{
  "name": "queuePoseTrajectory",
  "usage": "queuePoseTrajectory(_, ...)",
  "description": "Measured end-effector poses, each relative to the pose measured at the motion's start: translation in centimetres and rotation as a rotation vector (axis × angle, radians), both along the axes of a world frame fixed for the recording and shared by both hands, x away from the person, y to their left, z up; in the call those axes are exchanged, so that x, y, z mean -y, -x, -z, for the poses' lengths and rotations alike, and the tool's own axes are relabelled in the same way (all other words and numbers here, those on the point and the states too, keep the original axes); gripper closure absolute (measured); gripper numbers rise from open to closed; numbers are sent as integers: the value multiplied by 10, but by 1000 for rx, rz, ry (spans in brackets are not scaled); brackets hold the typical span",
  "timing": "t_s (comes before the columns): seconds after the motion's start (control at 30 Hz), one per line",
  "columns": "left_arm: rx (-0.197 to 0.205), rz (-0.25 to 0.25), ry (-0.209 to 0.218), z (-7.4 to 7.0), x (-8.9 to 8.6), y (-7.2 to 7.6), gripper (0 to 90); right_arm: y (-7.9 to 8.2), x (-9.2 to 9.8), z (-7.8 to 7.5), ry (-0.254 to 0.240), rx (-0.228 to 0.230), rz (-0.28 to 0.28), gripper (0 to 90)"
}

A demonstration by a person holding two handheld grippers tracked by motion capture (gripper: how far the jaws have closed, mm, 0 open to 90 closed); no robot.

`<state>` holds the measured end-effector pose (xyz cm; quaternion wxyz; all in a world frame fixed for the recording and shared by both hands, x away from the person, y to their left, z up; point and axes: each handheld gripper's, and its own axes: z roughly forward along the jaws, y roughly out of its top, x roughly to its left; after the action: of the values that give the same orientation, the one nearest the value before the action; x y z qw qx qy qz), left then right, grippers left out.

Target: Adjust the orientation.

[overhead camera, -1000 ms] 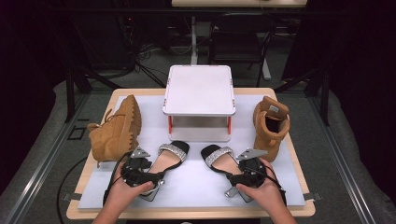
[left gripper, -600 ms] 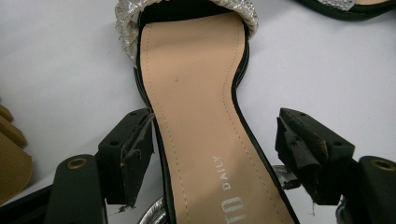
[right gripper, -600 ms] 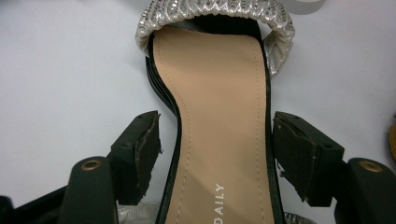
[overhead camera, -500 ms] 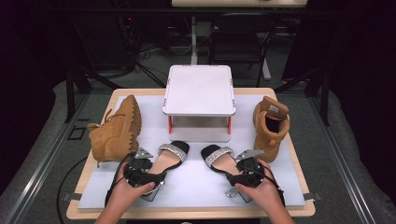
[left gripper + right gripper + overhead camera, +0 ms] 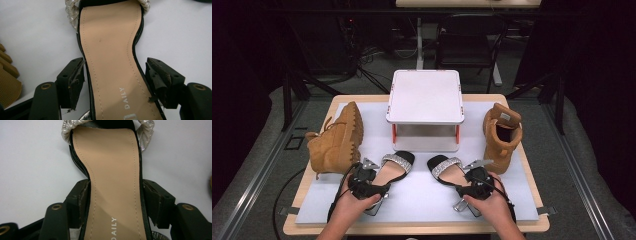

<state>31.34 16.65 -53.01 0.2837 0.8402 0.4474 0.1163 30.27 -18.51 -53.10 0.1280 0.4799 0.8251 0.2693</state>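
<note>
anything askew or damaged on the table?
The left tan boot lies tipped on its side, sole showing, while the right tan boot stands upright. The pad linings on the left gripper are frayed and peeling. Both sandals lie flat and look intact.

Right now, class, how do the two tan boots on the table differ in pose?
The left boot lies tipped on its side, its ridged sole facing the white stand; the right boot stands upright, its opening facing up. The left boot shows its laces; the right shows its inner lining. Both are tan and flank the stand.
</note>
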Motion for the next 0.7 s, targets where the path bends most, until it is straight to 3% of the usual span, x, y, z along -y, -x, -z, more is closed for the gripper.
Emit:
queuePoseTrajectory(0.27, -11, 3, 1, 1, 1, -2, 335, 2, -3, 1, -20, 3, 51, 408)
queuePoseTrajectory(0.47, -11, 2, -27, 1, 4, -3, 333, 3, -10, 1, -13, 7, 101, 408)
queuePoseTrajectory(0.7, -12, 6, -28, 1, 4, -4, 331, 3, -18, 1, -8, 14, 157, 408)
